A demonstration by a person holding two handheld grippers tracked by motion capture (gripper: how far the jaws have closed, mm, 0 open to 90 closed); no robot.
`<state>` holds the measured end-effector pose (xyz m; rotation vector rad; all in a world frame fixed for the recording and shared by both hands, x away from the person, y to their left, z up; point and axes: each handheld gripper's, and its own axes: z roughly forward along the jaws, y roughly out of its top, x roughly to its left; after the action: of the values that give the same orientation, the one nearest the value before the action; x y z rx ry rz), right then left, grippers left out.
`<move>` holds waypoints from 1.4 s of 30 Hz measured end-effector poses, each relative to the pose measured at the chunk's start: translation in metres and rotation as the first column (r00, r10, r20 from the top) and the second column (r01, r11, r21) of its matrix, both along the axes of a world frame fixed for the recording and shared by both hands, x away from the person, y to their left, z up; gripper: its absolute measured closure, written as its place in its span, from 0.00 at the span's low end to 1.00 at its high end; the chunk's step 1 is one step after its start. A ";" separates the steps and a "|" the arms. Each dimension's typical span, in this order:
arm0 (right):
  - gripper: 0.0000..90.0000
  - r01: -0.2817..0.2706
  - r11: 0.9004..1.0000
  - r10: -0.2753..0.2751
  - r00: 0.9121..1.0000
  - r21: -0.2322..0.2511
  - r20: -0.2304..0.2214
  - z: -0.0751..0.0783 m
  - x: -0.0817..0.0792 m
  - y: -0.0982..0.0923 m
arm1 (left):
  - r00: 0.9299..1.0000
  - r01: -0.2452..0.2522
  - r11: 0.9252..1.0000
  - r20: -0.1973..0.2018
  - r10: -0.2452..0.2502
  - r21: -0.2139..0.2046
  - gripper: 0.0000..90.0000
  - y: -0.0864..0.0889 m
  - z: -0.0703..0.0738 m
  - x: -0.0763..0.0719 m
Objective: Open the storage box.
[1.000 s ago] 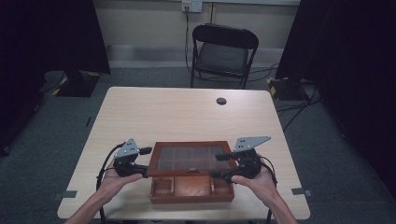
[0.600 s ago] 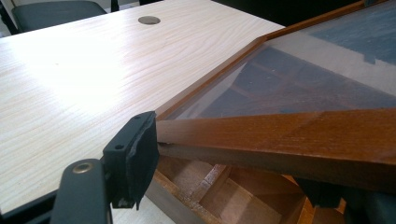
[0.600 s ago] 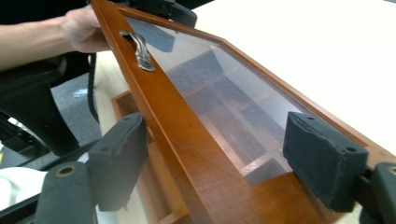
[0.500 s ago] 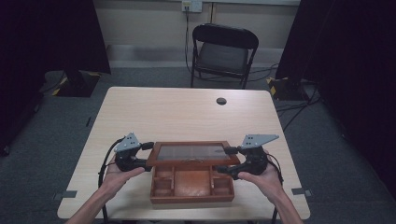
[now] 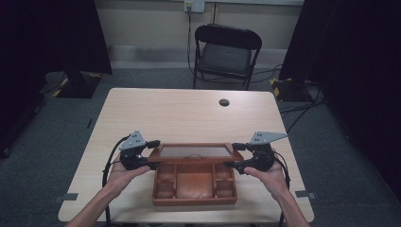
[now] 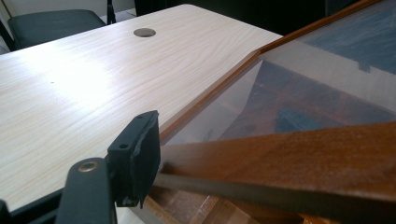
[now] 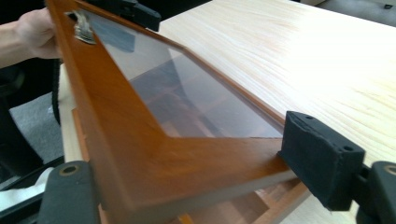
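Gripping the glass-paned lid [image 5: 195, 152] of the wooden box [image 5: 195, 184] by its two short ends, the left gripper [image 5: 150, 152] and the right gripper [image 5: 235, 155] hold it tilted over the box's far half, near the table's [image 5: 179, 113] front edge. Left jaws have just been closing, with one pad [image 6: 140, 156] against the lid's frame (the other is hidden), while the right jaws straddle the frame's corner [image 7: 261, 161], pads on both faces. Divided compartments lie open below the raised lid.
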<state>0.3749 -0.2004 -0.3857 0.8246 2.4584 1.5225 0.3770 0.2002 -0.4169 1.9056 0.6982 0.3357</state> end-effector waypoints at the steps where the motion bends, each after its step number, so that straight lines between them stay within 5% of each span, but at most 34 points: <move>1: 0.27 -0.002 1.000 0.002 1.000 0.013 -0.002 0.000 0.002 -0.001 | 1.000 -0.001 1.000 0.000 0.001 0.000 0.37 -0.001 0.001 0.002; 22: 0.46 -0.002 0.998 0.002 1.000 0.065 0.000 -0.003 0.022 -0.004 | 1.000 -0.009 1.000 -0.010 0.009 -0.029 0.44 -0.014 0.000 0.013; 42: 0.46 0.015 0.995 -0.015 1.000 0.102 -0.002 -0.002 0.047 0.005 | 0.998 -0.021 0.998 -0.065 0.018 -0.054 0.47 -0.009 0.007 0.032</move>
<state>0.4222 -0.1957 -0.3875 0.8586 2.3871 1.6546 0.4089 0.1911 -0.4103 1.8652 0.7618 0.2652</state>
